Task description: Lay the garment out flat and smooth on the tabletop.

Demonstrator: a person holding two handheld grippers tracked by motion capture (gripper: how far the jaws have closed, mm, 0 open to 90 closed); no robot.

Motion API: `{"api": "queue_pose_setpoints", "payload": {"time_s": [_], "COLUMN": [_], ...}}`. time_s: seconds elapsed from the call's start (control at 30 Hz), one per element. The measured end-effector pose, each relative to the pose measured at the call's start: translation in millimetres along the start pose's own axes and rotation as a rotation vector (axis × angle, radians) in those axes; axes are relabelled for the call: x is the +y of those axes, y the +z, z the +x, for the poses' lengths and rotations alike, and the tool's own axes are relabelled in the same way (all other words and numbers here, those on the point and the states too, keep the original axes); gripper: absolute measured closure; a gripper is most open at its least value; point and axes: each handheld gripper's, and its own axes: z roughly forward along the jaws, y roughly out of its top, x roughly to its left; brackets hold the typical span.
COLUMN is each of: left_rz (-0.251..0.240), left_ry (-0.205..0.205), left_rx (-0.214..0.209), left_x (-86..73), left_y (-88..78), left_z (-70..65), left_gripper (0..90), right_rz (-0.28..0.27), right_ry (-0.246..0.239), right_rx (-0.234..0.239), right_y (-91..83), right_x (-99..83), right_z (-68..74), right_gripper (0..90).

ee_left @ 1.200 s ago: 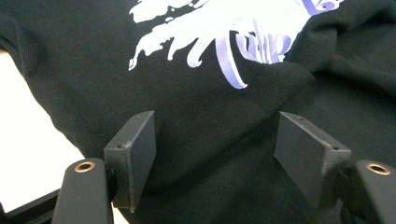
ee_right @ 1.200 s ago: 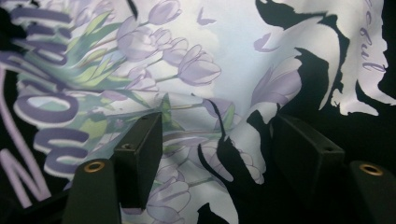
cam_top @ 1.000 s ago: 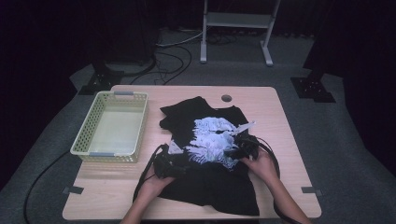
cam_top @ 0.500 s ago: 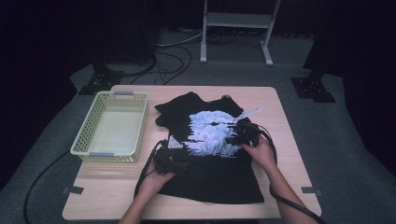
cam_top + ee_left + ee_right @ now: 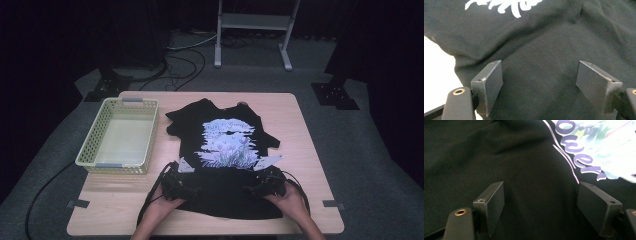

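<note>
- The black cotton T-shirt with a white and blue picture on its front (image 5: 227, 150) lies spread flat on the pale wooden table (image 5: 310, 150), just right of the yellow plastic basket with holes in its walls (image 5: 120, 137).
- I hold my left gripper (image 5: 181, 186) over the near left part of the shirt. Its jaws have just been opening and stand wide apart, with plain cloth under them and nothing pinched.
- My right gripper (image 5: 267, 186) sits over the near right part of the shirt, farther from the basket. Its jaws have just been opening too and hold nothing (the purple letters are just past one jaw).
- I think the shirt lies face up and smooth so I can fold it.
- The basket is empty, maybe waiting for the folded shirt.
</note>
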Motion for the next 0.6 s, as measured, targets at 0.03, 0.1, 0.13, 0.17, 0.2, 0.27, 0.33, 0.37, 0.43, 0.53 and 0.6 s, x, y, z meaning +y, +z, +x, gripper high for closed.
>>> {"api": "queue_pose_setpoints", "payload": {"time_s": [0.03,0.1,0.13,0.17,0.2,0.27,0.33,0.37,0.43,0.53,0.6], "left_rz": [0.006,0.021,0.025,0.025,0.022,0.022,0.024,0.023,0.025,0.025,0.019], "left_ry": [0.002,0.01,0.009,0.003,0.002,0.002,-0.004,-0.007,-0.011,-0.001,0.001], "left_rx": [0.0,0.008,0.005,-0.002,-0.006,-0.015,-0.03,-0.043,-0.071,-0.104,-0.129], "left_x": [-0.4,-2.2,-3.6,-5.5,-8.0,-13.6,-18.8,-21.2,-25.8,-32.0,-33.6], "left_y": [-0.6,-2.6,-4.0,-5.8,-7.8,-12.2,-16.7,-18.9,-23.1,-28.3,-30.7], "left_z": [-1.9,-6.0,-8.0,-10.2,-12.4,-17.6,-23.2,-26.1,-31.5,-37.8,-39.6], "left_gripper": [21.4,21.5,21.6,21.6,22.0,22.2,22.2,22.1,22.1,22.0,21.4], "right_rz": [0.009,0.014,0.015,0.014,0.006,-0.004,-0.012,-0.014,-0.018,-0.033,-0.042], "right_ry": [0.0,-0.024,-0.024,-0.017,-0.014,-0.021,-0.031,-0.033,-0.035,-0.037,-0.038], "right_rx": [-0.004,-0.021,-0.021,-0.015,-0.012,-0.005,0.003,0.007,0.014,0.014,0.021], "right_y": [-0.5,-0.5,-1.0,-1.5,-2.4,-5.4,-9.1,-11.3,-15.8,-22.3,-25.9], "right_x": [0.8,0.8,0.1,-1.3,-3.6,-8.8,-14.6,-17.8,-24.2,-34.6,-40.4], "right_z": [1.2,4.7,5.7,6.3,7.0,9.1,11.4,13.1,17.5,25.1,29.7], "right_gripper": [22.9,22.9,22.9,22.8,22.8,22.8,22.8,22.8,22.7,22.7,21.4]}}
